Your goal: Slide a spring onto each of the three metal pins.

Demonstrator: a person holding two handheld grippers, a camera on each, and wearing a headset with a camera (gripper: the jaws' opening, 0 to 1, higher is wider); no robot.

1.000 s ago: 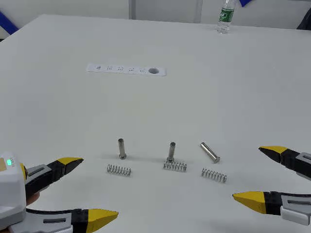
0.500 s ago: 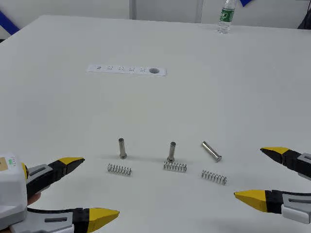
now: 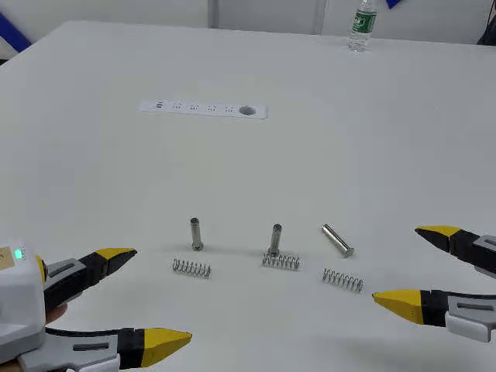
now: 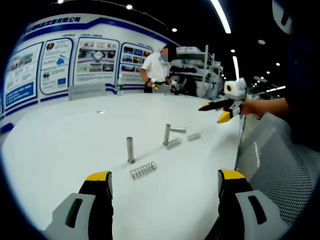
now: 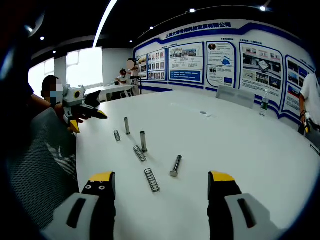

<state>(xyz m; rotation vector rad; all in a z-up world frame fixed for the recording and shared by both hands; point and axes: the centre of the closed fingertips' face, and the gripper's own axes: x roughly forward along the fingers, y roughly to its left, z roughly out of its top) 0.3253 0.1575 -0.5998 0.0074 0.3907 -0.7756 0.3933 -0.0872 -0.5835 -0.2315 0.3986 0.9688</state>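
**Both tongs open wide, springs waiting beside the pins**

I am holding the left tongs (image 3: 163,294) and the right tongs (image 3: 395,262) wide apart and empty, low over the near side of the white table (image 3: 310,155). Three springs (image 3: 191,268) are lying just in front of three pins (image 3: 195,233). Two pins are standing and the right pin (image 3: 337,240) is lying flat. I am judging that a clumsy nudge could topple a standing pin or roll a spring away. Compared with a second ago, nothing is shifting, and both tongs are staying open.

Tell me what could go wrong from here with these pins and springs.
The left pin and middle pin stand upright, unsupported; a bump may topple them. The middle spring lies right beside the middle pin, so grabbing it could knock that pin. The right pin lies flat and might roll.
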